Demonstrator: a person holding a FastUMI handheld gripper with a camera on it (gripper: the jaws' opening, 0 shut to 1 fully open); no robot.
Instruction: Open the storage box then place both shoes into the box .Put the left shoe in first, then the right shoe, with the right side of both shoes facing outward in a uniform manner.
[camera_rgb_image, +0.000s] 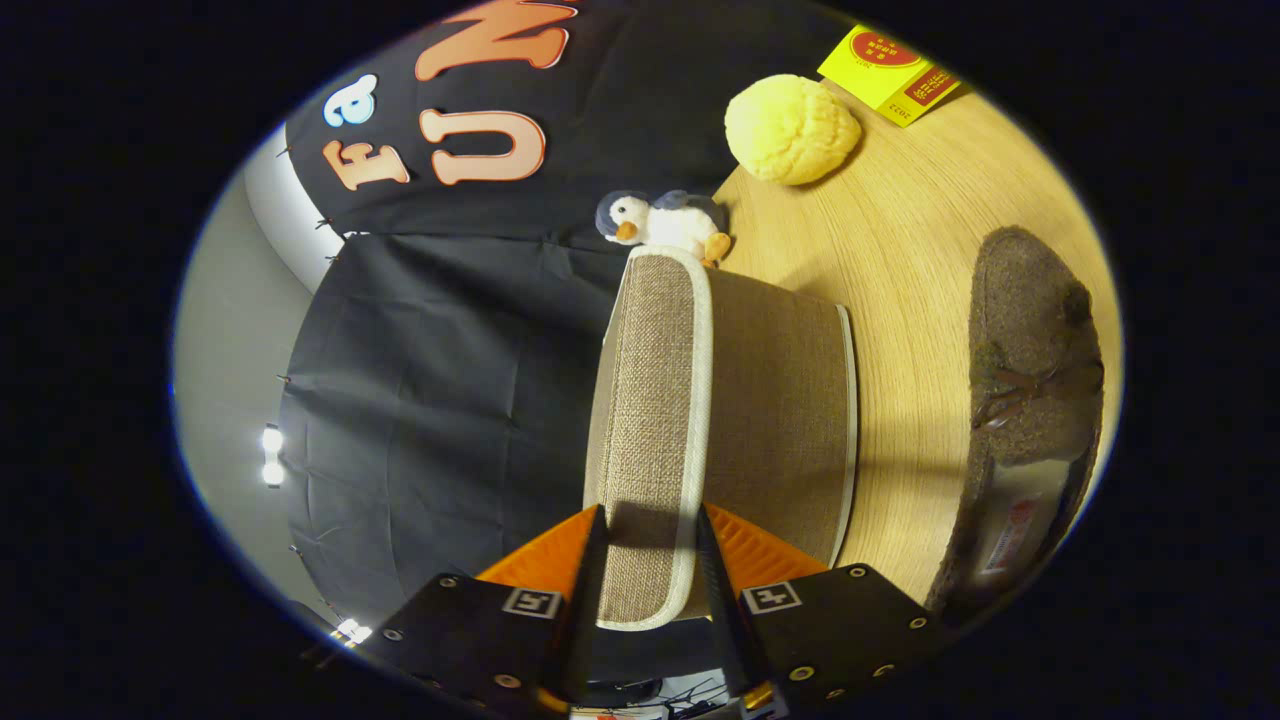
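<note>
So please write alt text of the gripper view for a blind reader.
The claw grips the beige fabric lid of the storage box, both fingers pressing its edge. Beyond lie a brown shoe, a toy penguin and a yellow ball on the wooden table.

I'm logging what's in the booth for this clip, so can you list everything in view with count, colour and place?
box lid: one, beige woven fabric with pale trim, between the claw's fingers, raised over the box.
storage box: one, beige fabric, on the table just beyond the fingers.
shoe: one, brown and fuzzy with a small bow, on the table beside the box.
toy penguin: one, white and grey with orange beak and feet, behind the box.
sponge ball: one, yellow, further back on the table.
packet: one, yellow with red print, beyond the ball.
table: one, light wood.
claw: one, both fingers closed on the lid's edge.
</note>
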